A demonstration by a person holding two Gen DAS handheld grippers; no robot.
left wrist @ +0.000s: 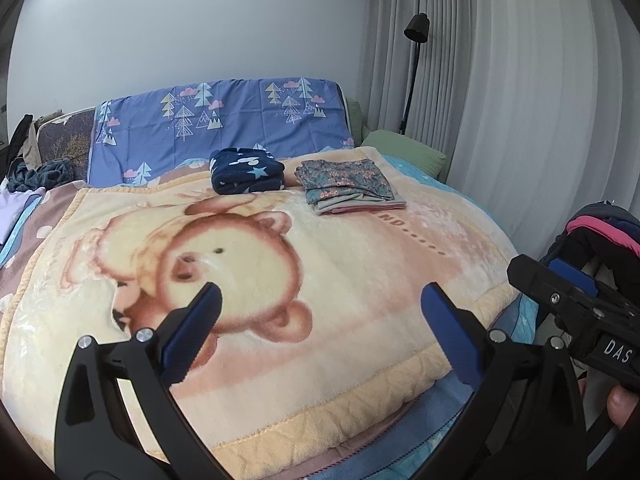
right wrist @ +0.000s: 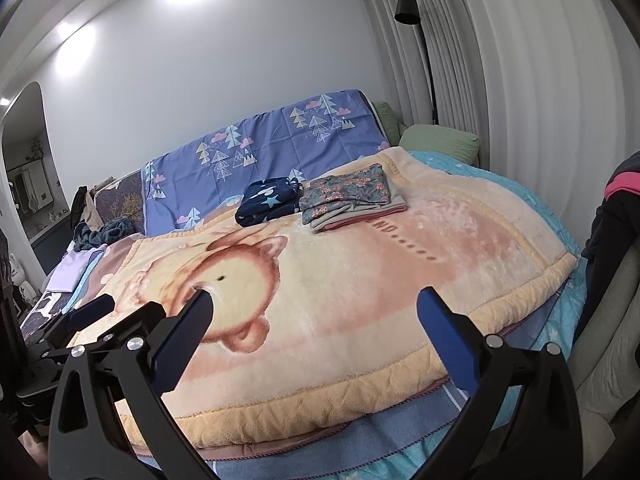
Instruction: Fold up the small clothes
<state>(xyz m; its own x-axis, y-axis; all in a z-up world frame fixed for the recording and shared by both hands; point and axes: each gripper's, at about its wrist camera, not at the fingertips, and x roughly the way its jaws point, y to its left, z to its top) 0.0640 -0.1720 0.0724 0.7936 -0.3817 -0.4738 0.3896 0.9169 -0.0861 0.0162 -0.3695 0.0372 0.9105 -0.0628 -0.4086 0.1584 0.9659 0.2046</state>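
Two folded garments lie side by side at the far end of a bear-print blanket on the bed. One is a navy piece with stars; the other is a grey floral piece, stacked on more folded cloth. My left gripper hovers open over the blanket's near edge, nothing between its blue pads. My right gripper is open too, likewise empty, and its tip shows at the right of the left wrist view. Both stay well short of the folded clothes.
A blue tree-print cover stands against the headboard. Loose clothes pile at the bed's far left. A green pillow, a black floor lamp and white curtains are at the right. Dark and pink clothing hangs near the right edge.
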